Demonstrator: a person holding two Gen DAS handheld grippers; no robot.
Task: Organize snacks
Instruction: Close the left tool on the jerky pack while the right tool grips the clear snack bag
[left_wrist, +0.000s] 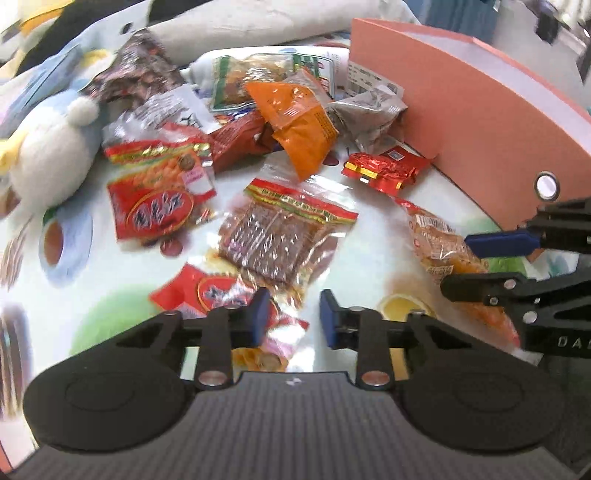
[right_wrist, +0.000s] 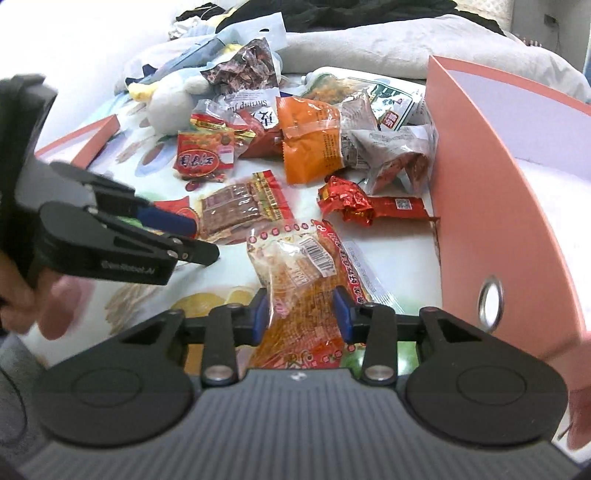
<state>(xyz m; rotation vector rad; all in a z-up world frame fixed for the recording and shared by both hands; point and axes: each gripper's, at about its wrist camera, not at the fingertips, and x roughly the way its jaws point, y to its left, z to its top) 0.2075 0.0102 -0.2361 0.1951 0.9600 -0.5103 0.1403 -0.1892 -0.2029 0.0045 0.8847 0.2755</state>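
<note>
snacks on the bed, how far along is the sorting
Done: nothing visibly sorted; no packet shows inside the pink box. In hand: the right gripper is shut on a clear orange snack bag; the left gripper hangs over a red packet, its pads apparently clear of it. Left: the scattered pile, including the orange pouch and red foil packet.

Snack packets lie loose on a printed cloth beside a pink box (right_wrist: 491, 206): an orange pouch (right_wrist: 314, 147) heaped on others, crumpled red foil (right_wrist: 354, 203) near the box wall, and a clear orange-filled packet (right_wrist: 303, 280) nearest.
</note>
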